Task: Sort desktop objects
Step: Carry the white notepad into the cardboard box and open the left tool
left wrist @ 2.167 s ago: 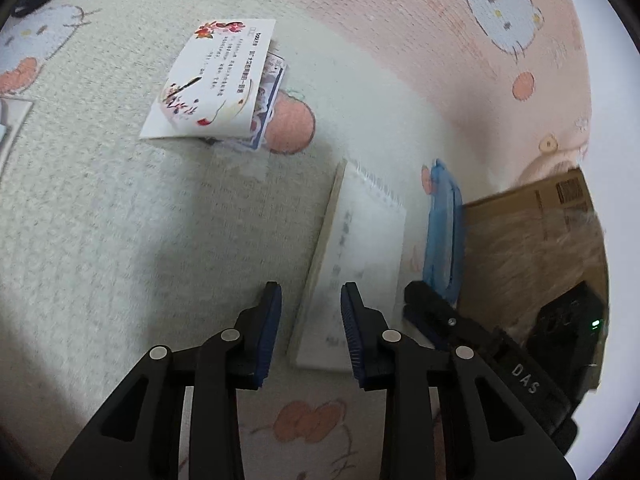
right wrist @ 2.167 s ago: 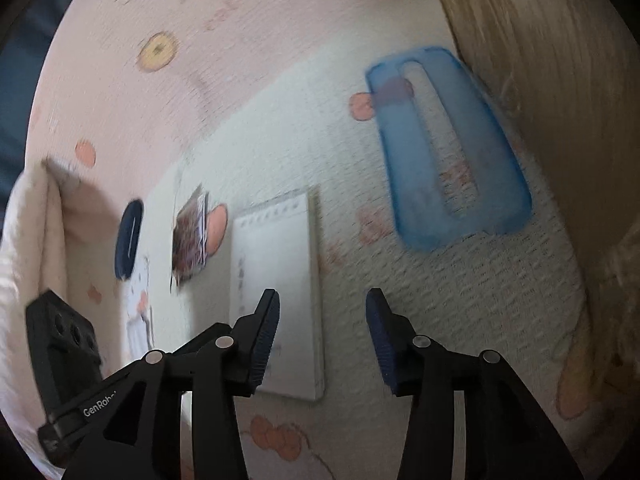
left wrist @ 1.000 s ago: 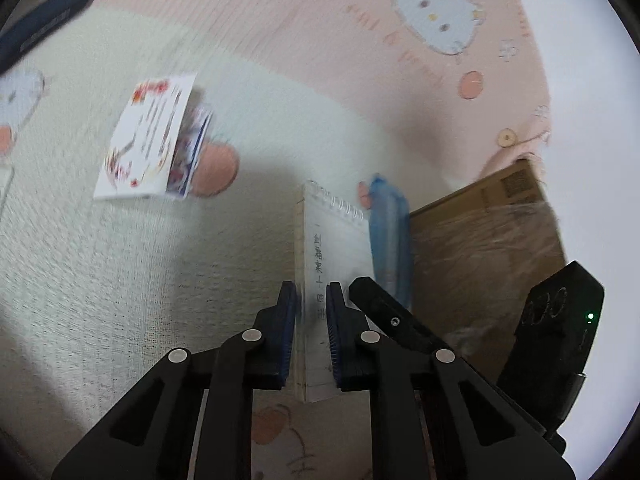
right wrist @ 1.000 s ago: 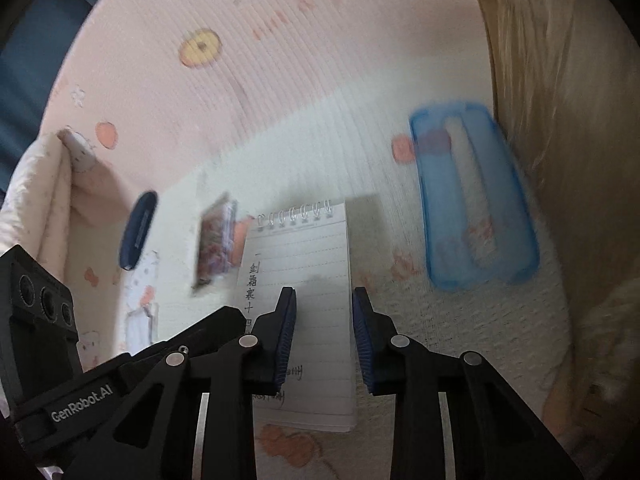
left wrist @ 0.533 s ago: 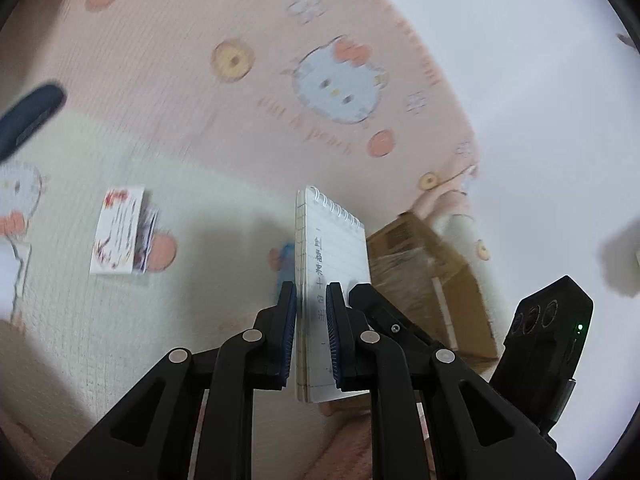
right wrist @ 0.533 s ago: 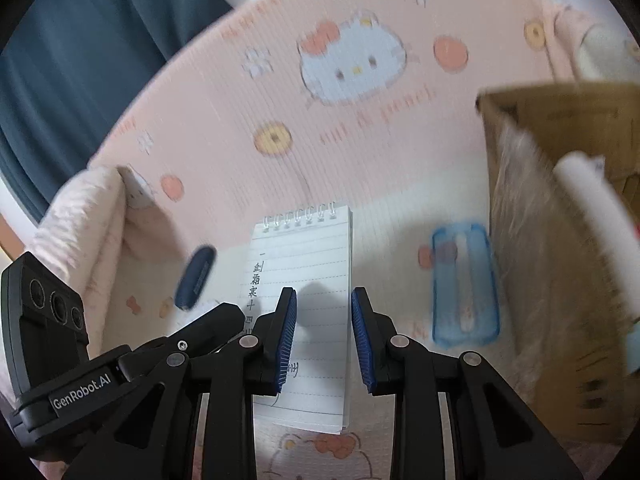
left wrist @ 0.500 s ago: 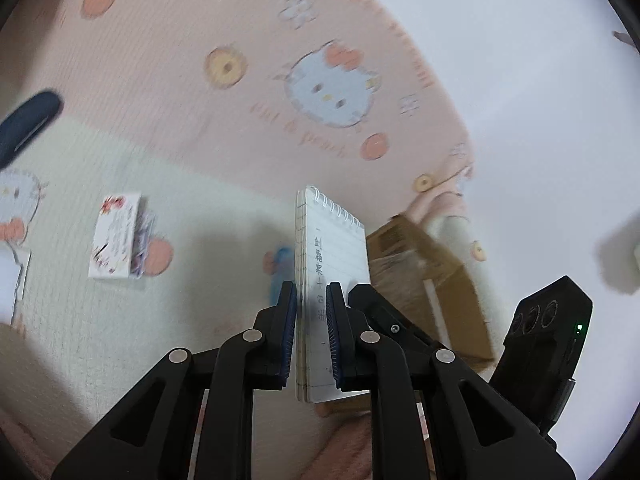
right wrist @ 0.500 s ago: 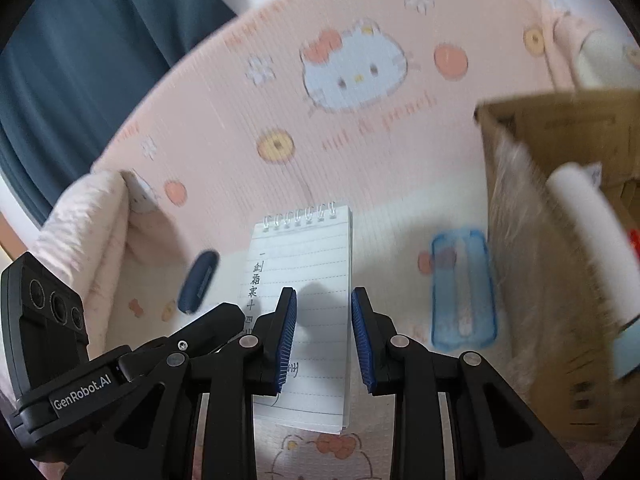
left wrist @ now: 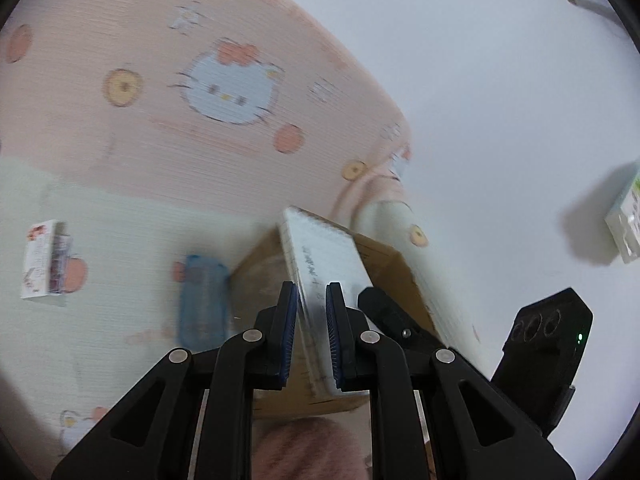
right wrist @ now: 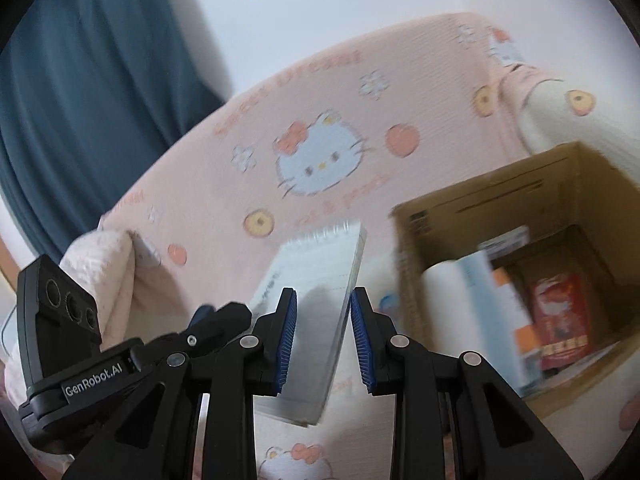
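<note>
Above the pink blanket [left wrist: 120, 168], left gripper [left wrist: 312, 334] clamps the tilted notepad [left wrist: 324, 256] beside the cardboard box [right wrist: 500, 208]; right gripper [right wrist: 322, 336] part-open astride it, contact unclear.

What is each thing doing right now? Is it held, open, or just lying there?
Notepad: lifted off the mat, tilted, pinched along its edges.
Left gripper: shut on the notepad.
Right gripper: around the notepad; blur hides whether its pads touch.
Cardboard box: open on top, books inside.
Blue case: lying flat on the mat beside the box.
Leaflet: lying flat on the mat.
</note>
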`<move>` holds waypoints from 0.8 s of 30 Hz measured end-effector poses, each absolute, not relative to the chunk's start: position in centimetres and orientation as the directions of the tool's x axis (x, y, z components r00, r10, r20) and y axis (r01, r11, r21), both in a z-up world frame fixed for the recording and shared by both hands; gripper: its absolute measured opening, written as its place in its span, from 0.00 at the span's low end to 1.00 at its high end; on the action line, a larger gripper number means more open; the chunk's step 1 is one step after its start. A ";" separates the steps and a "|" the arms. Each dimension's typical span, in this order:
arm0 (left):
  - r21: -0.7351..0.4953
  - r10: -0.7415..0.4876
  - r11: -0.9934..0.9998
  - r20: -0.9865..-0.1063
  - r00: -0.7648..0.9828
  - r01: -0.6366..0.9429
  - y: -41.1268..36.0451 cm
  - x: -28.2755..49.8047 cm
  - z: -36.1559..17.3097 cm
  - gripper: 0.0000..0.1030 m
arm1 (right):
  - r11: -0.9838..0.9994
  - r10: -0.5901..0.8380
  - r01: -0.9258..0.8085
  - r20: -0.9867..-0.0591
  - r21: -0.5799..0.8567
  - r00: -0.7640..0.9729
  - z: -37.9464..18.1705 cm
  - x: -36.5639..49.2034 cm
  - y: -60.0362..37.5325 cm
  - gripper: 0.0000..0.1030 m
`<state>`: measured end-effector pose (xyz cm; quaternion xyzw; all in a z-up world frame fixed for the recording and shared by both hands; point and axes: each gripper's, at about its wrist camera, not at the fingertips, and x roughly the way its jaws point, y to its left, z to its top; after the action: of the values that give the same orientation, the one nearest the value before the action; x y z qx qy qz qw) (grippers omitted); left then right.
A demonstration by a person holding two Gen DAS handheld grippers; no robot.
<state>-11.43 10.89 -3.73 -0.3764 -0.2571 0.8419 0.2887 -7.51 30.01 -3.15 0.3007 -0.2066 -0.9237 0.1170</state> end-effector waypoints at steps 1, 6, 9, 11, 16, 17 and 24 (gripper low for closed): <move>-0.646 0.683 -0.702 -0.489 -0.543 -0.301 11.8 -11.4 -3.8 0.16 | -0.887 -0.333 0.082 -0.506 0.455 -0.795 -3.1 -7.4 30.8 0.24; -0.655 0.726 -0.671 -0.482 -0.491 -0.349 16.8 -11.8 -3.3 0.16 | -0.889 -0.277 0.020 -0.502 0.457 -0.819 -2.9 -7.0 35.4 0.23; -0.662 0.750 -0.649 -0.478 -0.456 -0.375 19.6 -12.1 -3.0 0.16 | -0.879 -0.260 -0.012 -0.499 0.477 -0.826 -2.8 -6.8 38.5 0.23; -0.660 0.760 -0.642 -0.483 -0.435 -0.390 21.6 -12.2 -2.9 0.16 | -0.878 -0.246 -0.028 -0.503 0.477 -0.829 -2.7 -6.7 40.2 0.22; -0.667 0.769 -0.635 -0.500 -0.398 -0.390 25.4 -12.9 -3.4 0.16 | -0.891 -0.208 -0.068 -0.537 0.449 -0.818 -3.1 -7.2 44.0 0.22; -0.674 0.774 -0.630 -0.502 -0.386 -0.386 26.2 -13.1 -3.7 0.16 | -0.892 -0.204 -0.073 -0.543 0.445 -0.815 -3.2 -7.3 44.6 0.22; -0.683 0.771 -0.636 -0.542 -0.334 -0.360 30.1 -14.5 -5.5 0.16 | -0.890 -0.191 -0.121 -0.601 0.439 -0.776 -5.3 -9.0 48.6 0.22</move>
<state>-14.53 30.10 -5.47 -0.4503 -0.2281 0.7843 0.3608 -9.01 48.65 -5.32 0.3343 -0.2334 -0.9129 0.0193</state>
